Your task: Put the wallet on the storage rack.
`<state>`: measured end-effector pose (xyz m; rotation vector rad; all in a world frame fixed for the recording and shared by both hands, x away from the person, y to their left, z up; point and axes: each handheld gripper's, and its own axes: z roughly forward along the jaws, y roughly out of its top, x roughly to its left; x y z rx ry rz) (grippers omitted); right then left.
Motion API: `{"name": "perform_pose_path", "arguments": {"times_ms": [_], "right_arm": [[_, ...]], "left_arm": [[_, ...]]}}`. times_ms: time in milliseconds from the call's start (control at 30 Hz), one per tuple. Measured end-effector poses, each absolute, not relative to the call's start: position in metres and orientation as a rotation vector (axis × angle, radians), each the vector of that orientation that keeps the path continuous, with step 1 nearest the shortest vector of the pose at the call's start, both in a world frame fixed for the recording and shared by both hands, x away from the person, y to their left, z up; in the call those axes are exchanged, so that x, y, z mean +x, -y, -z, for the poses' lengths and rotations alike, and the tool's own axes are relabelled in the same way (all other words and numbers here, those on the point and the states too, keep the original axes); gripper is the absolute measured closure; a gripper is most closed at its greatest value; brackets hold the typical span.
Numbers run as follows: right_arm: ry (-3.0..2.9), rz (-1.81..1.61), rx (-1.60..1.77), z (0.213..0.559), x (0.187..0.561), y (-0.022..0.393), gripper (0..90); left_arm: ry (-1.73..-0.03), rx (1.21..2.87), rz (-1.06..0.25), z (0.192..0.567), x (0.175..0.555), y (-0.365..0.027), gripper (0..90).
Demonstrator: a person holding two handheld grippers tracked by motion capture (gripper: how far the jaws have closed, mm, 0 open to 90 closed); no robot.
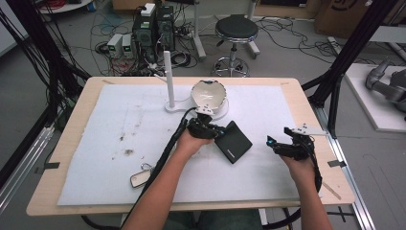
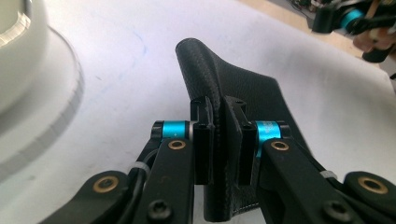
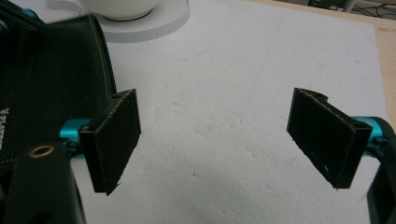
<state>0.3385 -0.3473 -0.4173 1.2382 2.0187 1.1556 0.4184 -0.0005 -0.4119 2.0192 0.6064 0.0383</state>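
On the white foam mat (image 1: 119, 120), one key fob (image 1: 140, 178) lay left, one white bowl (image 1: 208, 94) beside one post (image 1: 168, 79), the left gripper (image 2: 219, 140) pinched one pebbled black leather wallet (image 2: 243, 88), and the right gripper (image 3: 219, 140) hung wide apart.

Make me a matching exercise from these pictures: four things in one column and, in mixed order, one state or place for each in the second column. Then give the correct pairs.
Things
1. left gripper
2. right gripper
3. black wallet
4. white bowl

States or places
A. stands on a round white base at the far side of the mat
B. jaws wide apart, holding nothing
C. shut on the edge of something
D. clamped at one edge, beside the white base

Pairs: 1-C, 2-B, 3-D, 4-A
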Motion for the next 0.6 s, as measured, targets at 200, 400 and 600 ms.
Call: {"name": "perform_pose_path", "arguments": {"times_ms": [200, 400, 600], "right_arm": [[-2.024, -1.152, 1.23, 0.418, 0.338, 0.345, 17.6], [-2.03, -1.15, 1.236, 0.418, 0.338, 0.343, 17.6], [-2.034, -1.148, 1.226, 0.418, 0.339, 0.342, 17.6]], "left_arm": [[-0.606, 1.997, -0.108, 0.382, 0.417, -0.018, 82.2], [-0.616, 1.954, -0.175, 0.351, 0.42, -0.037, 82.2], [-0.612, 1.922, -0.262, 0.314, 0.431, -0.052, 82.1]]}}
